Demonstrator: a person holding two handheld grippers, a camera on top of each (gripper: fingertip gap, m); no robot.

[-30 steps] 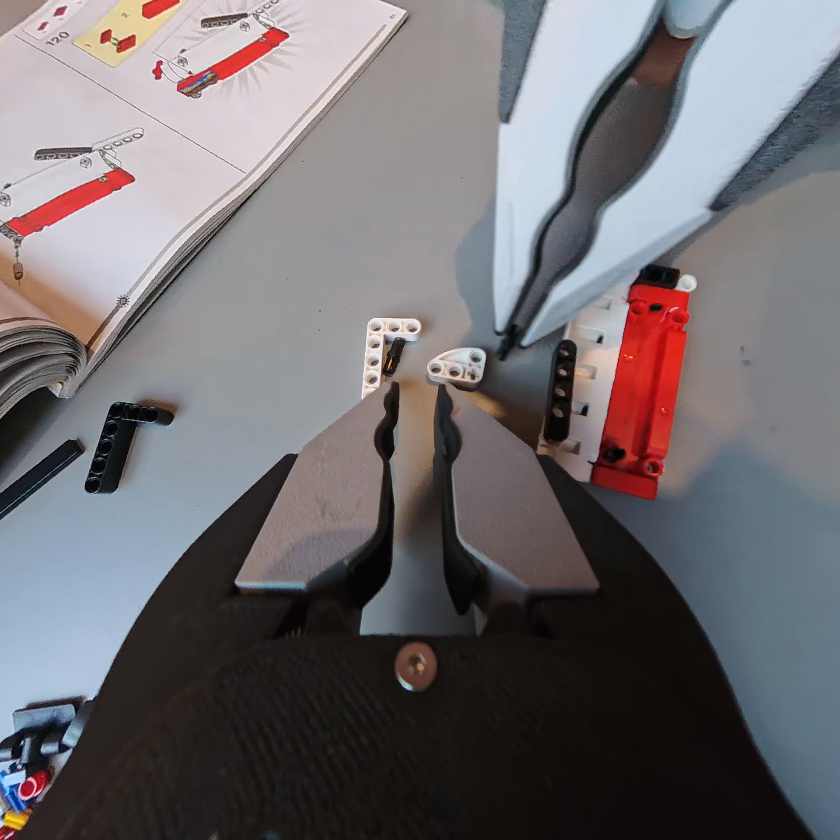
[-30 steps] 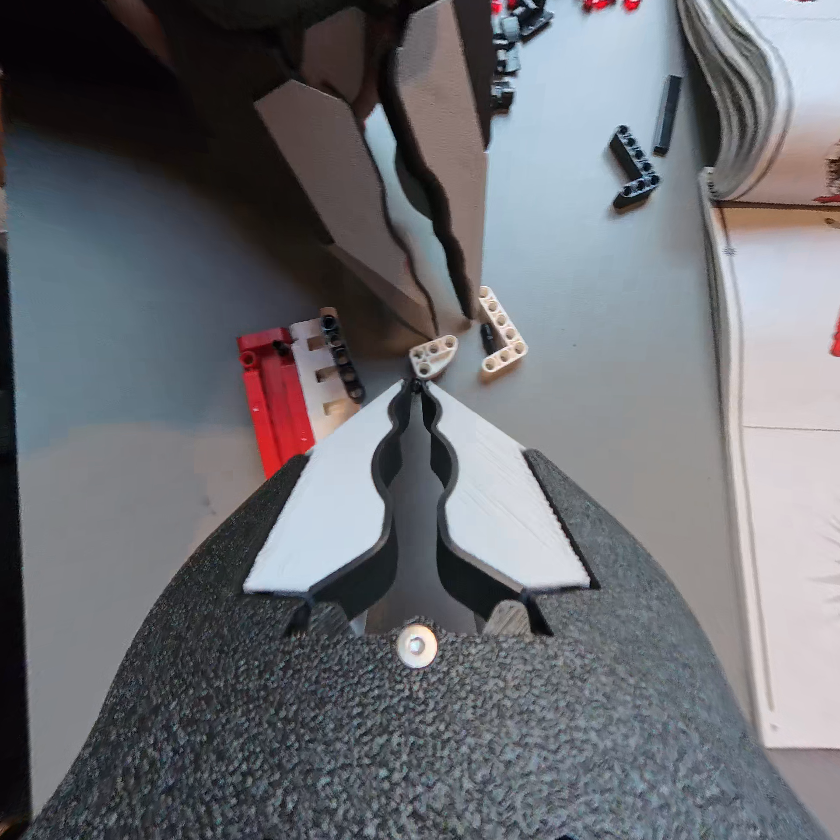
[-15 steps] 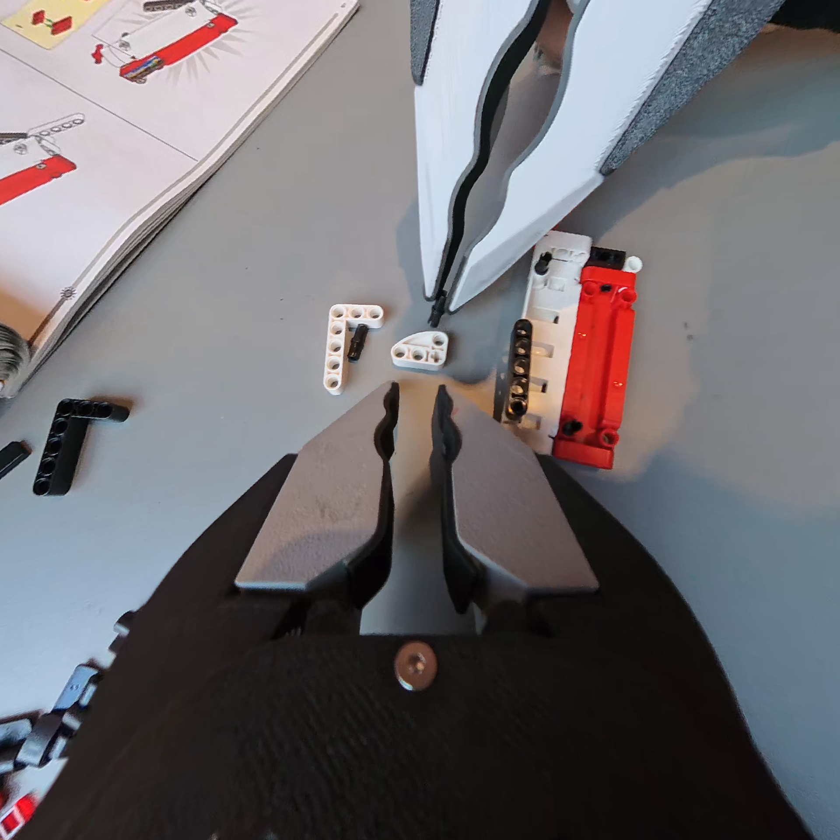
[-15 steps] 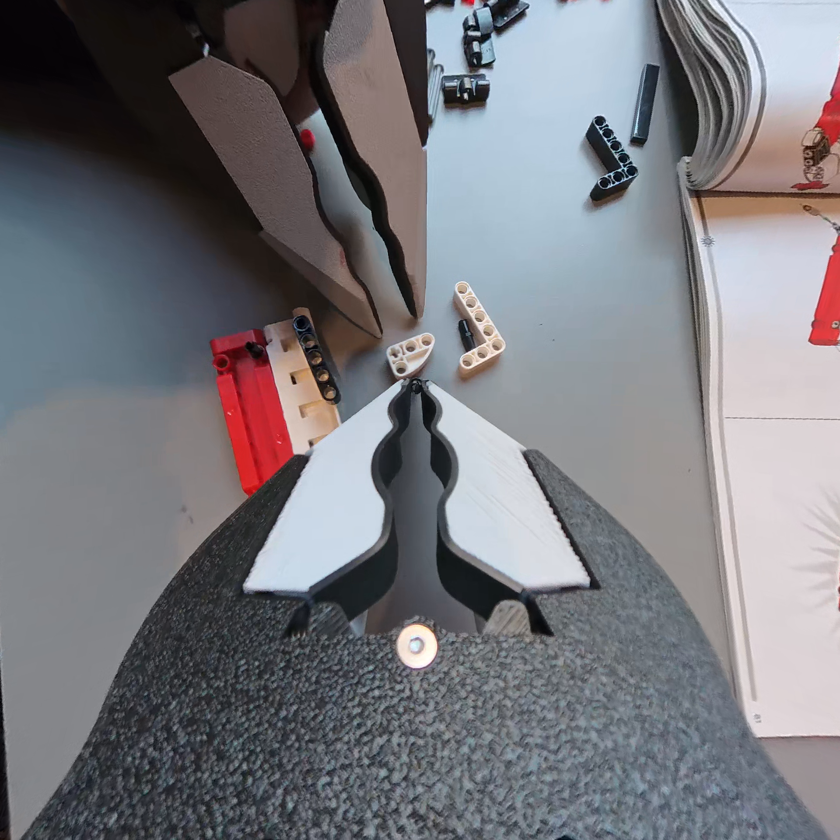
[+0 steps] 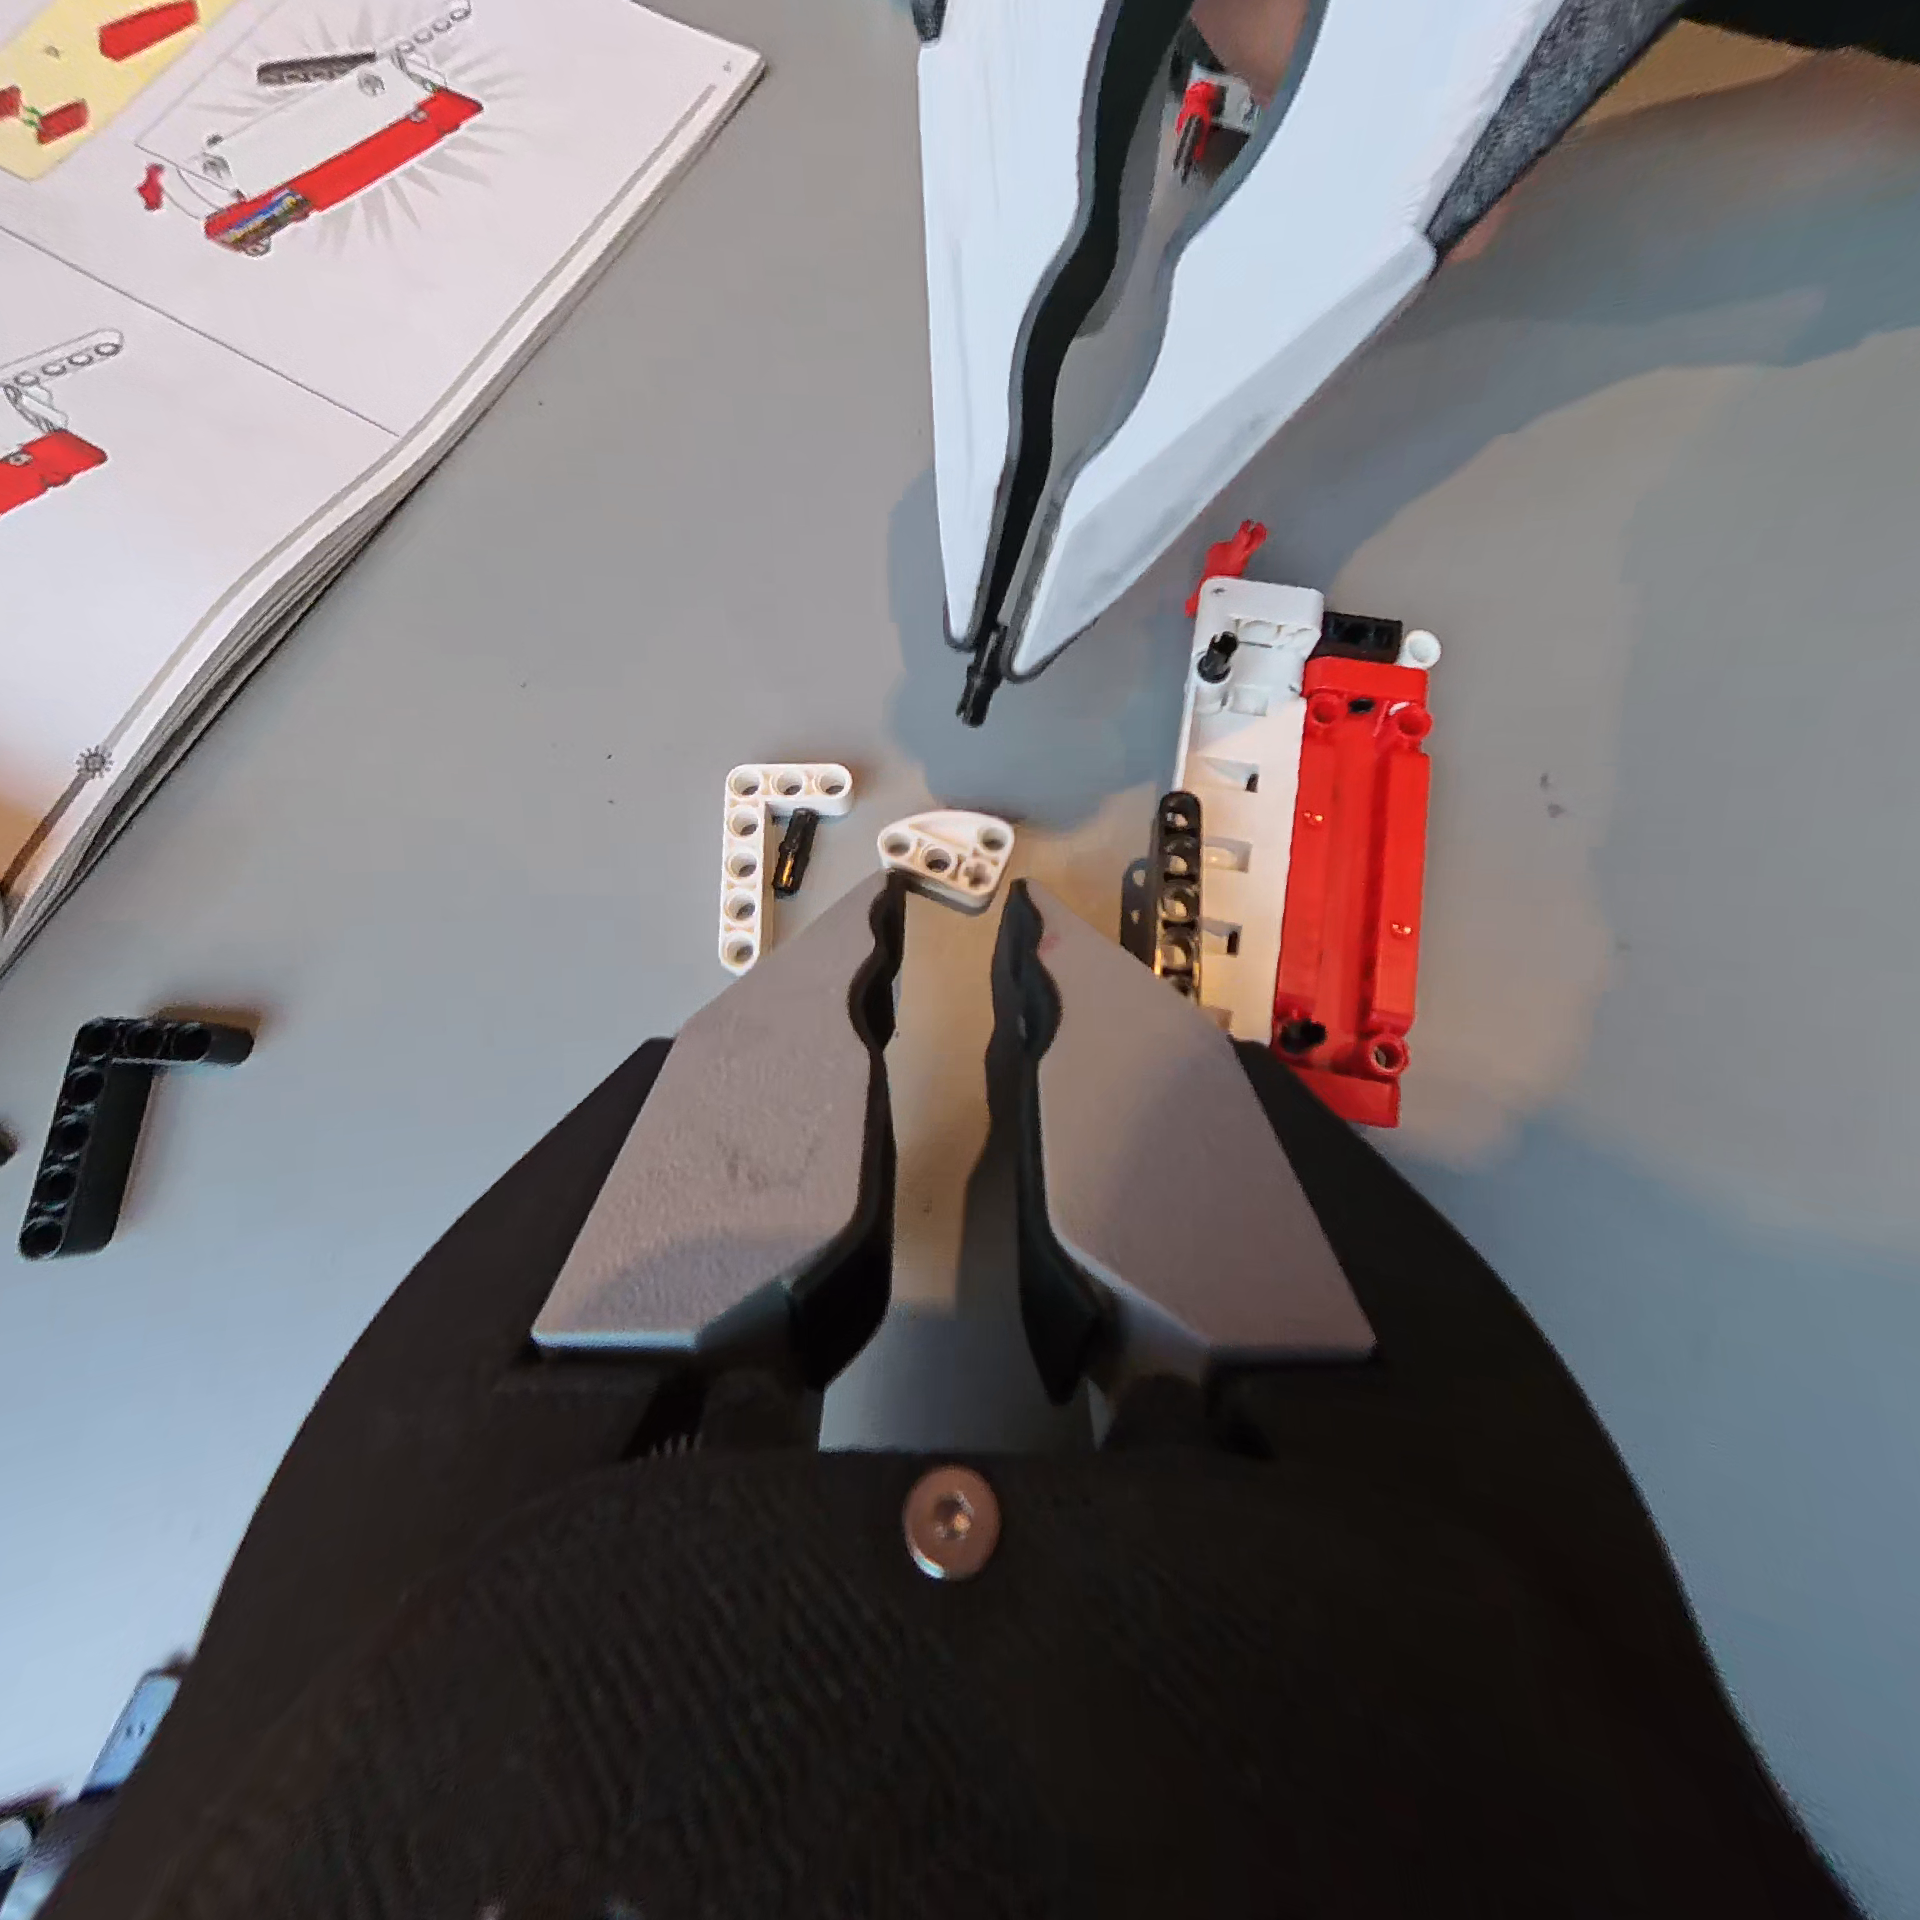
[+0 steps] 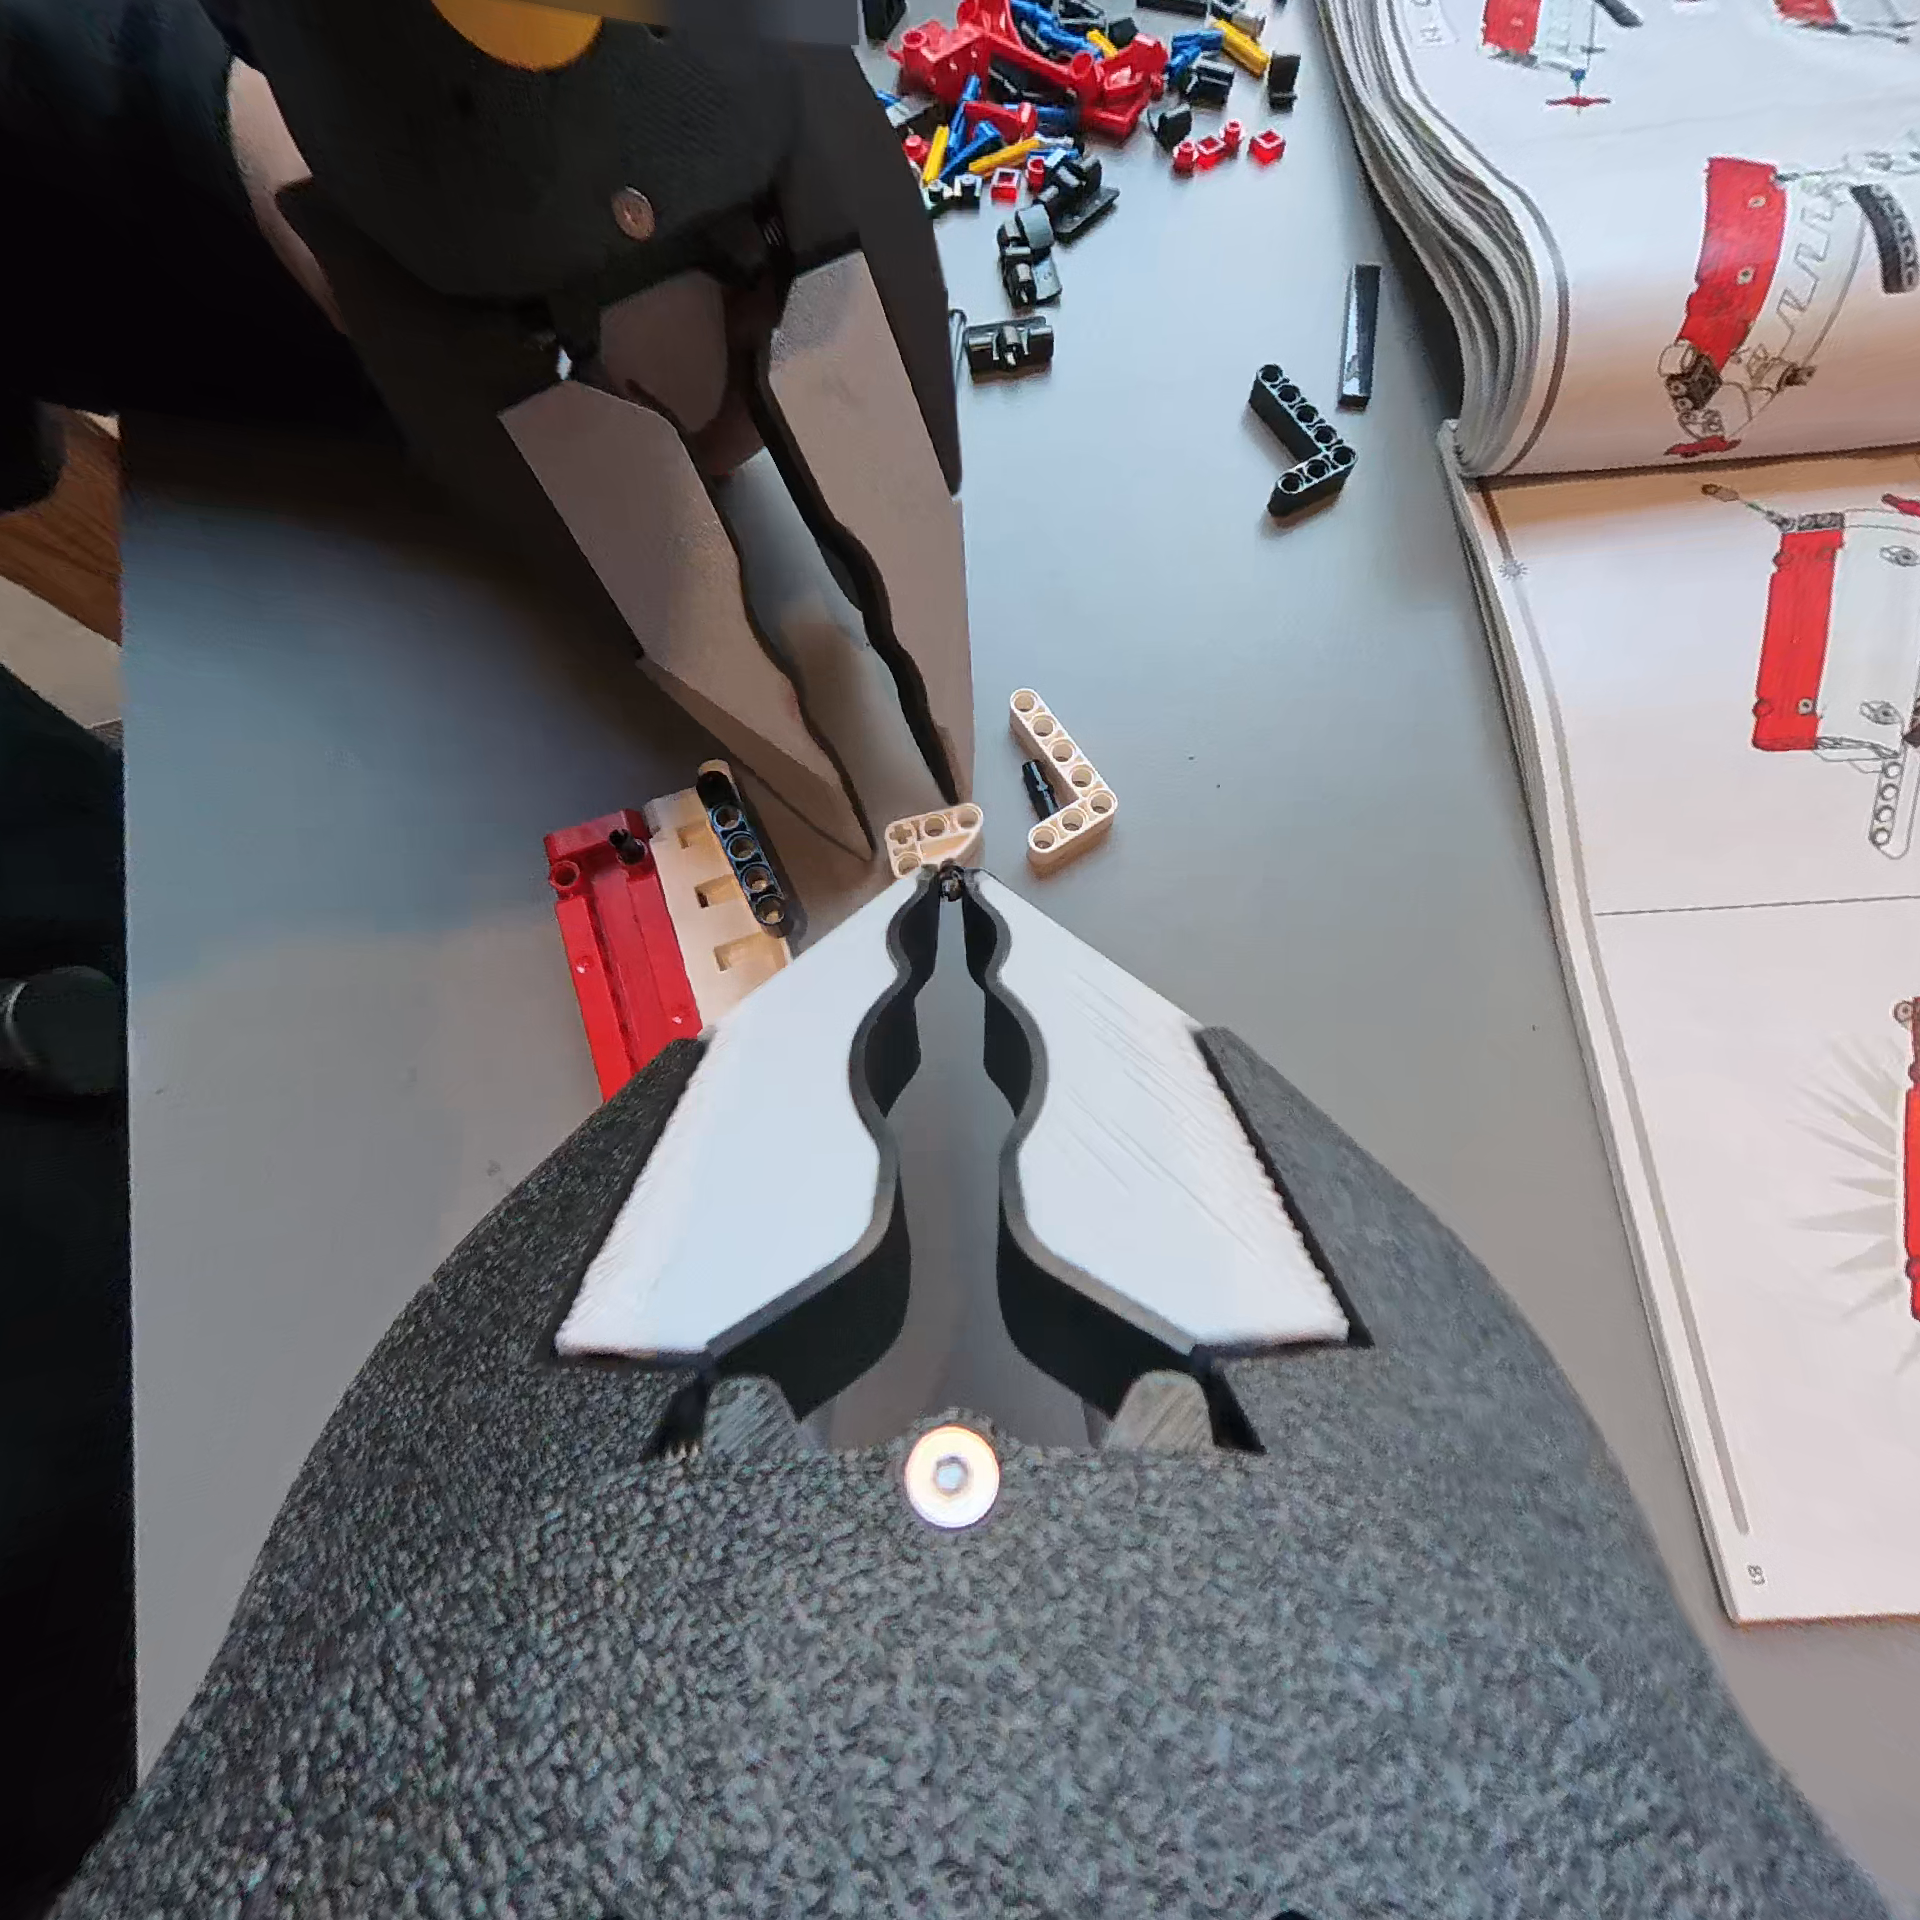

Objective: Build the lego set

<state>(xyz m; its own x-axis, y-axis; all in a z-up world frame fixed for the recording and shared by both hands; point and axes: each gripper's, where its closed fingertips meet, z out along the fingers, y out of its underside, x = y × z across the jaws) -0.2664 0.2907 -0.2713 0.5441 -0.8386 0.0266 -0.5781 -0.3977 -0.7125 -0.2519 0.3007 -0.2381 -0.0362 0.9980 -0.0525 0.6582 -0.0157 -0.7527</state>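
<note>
A small white curved piece (image 5: 945, 844) lies on the grey table, also in the right wrist view (image 6: 932, 834). My left gripper (image 5: 951, 891) is open, its tips on either side of that piece's near edge. My right gripper (image 6: 949, 881) is shut on a small black pin (image 5: 975, 694), held just above and beyond the white piece; the pin shows at its tips (image 6: 949, 883). A white L-shaped beam (image 5: 764, 850) with a loose black pin (image 5: 795, 852) beside it lies to the left. A red and white assembly (image 5: 1309, 831) with a black beam (image 5: 1174, 883) lies to the right.
An open instruction booklet (image 5: 260, 343) lies at the far left, also in the right wrist view (image 6: 1714, 831). A black L-shaped beam (image 5: 99, 1122) lies on the left. A pile of loose red, blue, yellow and black pieces (image 6: 1060, 94) lies behind the left gripper. Spacing between my two grippers at the tips: around 4 cm.
My left gripper has moved forward so its tips reach the white curved piece. My right gripper with the pin has drawn back and up a little.
</note>
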